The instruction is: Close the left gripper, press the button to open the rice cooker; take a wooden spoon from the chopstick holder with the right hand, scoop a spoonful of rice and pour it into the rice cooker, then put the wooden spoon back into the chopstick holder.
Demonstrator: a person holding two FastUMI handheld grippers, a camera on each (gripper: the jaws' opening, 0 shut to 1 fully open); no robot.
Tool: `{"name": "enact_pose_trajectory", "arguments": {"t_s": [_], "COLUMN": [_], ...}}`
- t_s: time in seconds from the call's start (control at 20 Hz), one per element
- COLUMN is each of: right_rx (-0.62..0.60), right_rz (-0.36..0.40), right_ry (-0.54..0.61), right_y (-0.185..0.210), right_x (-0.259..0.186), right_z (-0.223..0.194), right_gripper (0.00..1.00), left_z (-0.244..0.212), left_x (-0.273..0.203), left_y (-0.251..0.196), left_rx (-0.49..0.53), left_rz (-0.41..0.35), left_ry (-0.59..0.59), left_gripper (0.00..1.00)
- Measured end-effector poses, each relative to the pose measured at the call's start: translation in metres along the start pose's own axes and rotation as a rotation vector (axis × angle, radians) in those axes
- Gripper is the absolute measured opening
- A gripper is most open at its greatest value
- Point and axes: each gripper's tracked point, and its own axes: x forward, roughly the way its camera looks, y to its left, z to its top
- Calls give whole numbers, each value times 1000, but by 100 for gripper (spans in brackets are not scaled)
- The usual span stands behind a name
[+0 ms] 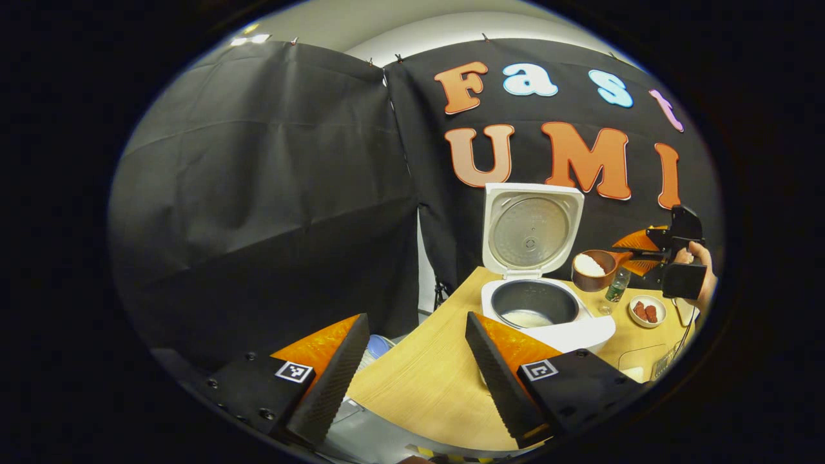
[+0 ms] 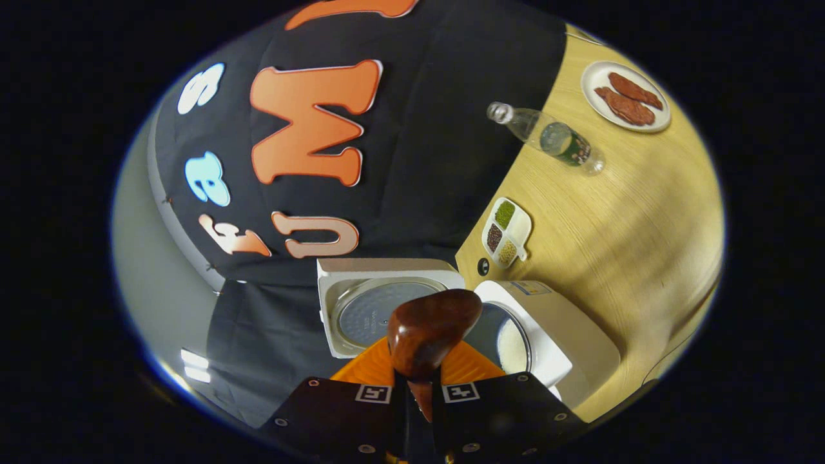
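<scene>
Left gripper view: left claw (image 1: 412,367) agape at table edge (image 1: 412,412) | right claw (image 2: 419,386) clamps wooden spoon (image 2: 432,328) over rice cooker (image 2: 554,348)

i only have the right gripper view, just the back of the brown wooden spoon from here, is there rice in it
Observer: Yes. In the left gripper view the brown wooden spoon carries a heap of white rice and is clamped in the right gripper.
Operator: is it over the pot yet
Observer: It looks not. There the bowl sits right of the white rice cooker's opening, beside the raised lid.
Operator: where's the left gripper
Observer: The left gripper is open, over the wooden table's near edge, short of the cooker.
</scene>
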Motion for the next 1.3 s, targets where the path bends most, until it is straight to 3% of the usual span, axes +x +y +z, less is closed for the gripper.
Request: {"name": "enact_pose_trajectory", "arguments": {"t_s": [0.3, 0.4, 0.45, 0.85, 1.3], "right_rx": [-154, -258, -318, -715, -934], "right_rz": [-29, -73, -93, -190, -202], "right_ry": [-40, -47, -53, -17, 8], "right_y": [28, 28, 28, 26, 40], "right_x": [42, 54, 57, 82, 92], "right_z": [3, 2, 1, -24, -34], "right_gripper": [14, 10, 14, 14, 14], "left_z": [-4, -6, -8, -17, -22], "left_x": [15, 18, 20, 27, 33], "left_y": [19, 24, 27, 39, 42], "left_rx": [-11, -18, -21, -23, -27], "left_rz": [25, 29, 31, 44, 47], "left_ry": [16, 18, 23, 48, 58], "left_gripper": [97, 97, 97, 97, 97]}}
